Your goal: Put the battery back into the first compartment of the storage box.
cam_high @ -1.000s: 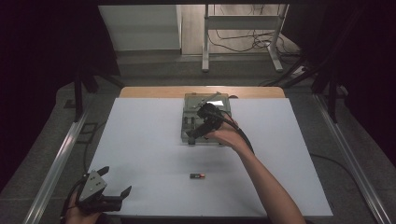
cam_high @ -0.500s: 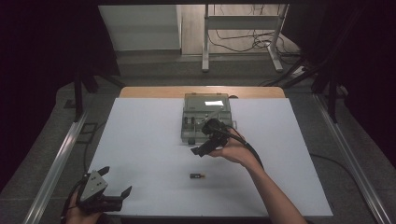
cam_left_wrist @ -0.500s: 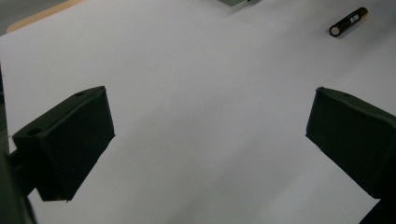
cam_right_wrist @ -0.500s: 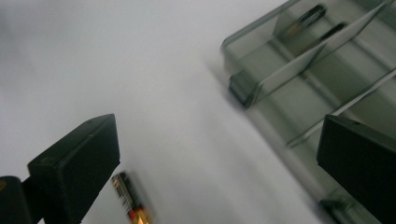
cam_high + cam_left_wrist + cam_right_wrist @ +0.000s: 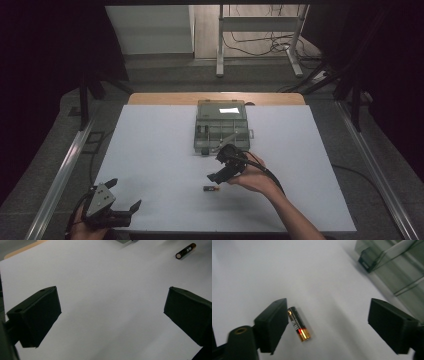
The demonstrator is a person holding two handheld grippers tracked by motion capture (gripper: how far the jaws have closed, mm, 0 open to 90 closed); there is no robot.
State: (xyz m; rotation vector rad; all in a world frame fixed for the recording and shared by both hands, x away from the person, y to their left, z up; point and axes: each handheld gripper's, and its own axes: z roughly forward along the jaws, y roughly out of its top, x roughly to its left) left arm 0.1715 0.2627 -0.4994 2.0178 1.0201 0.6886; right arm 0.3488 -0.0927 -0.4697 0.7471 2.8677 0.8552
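A small black and gold battery (image 5: pixel 210 189) lies on the white table top (image 5: pixel 160 150), near the front middle. My right gripper (image 5: pixel 216 176) hovers just above and behind it, jaws apart and just closing in. In the right gripper view the battery (image 5: pixel 298 324) lies on the table beside the left jaw's tip, and the pads do not press on it. A clear compartment box (image 5: pixel 221 127) stands behind at the table's middle. My left gripper (image 5: pixel 122 200) rests open at the front left corner, and its own view shows the battery (image 5: pixel 185 251) far off.
The box's corner (image 5: pixel 387 267) with its dividers is at the top right of the right gripper view. A wooden table edge (image 5: pixel 165 98) runs along the back. Metal rails (image 5: pixel 65 170) flank the table, and cables lie on the floor behind.
My right gripper has left the compartment box and come toward the front, lower, down to the battery. The left gripper has stayed put.
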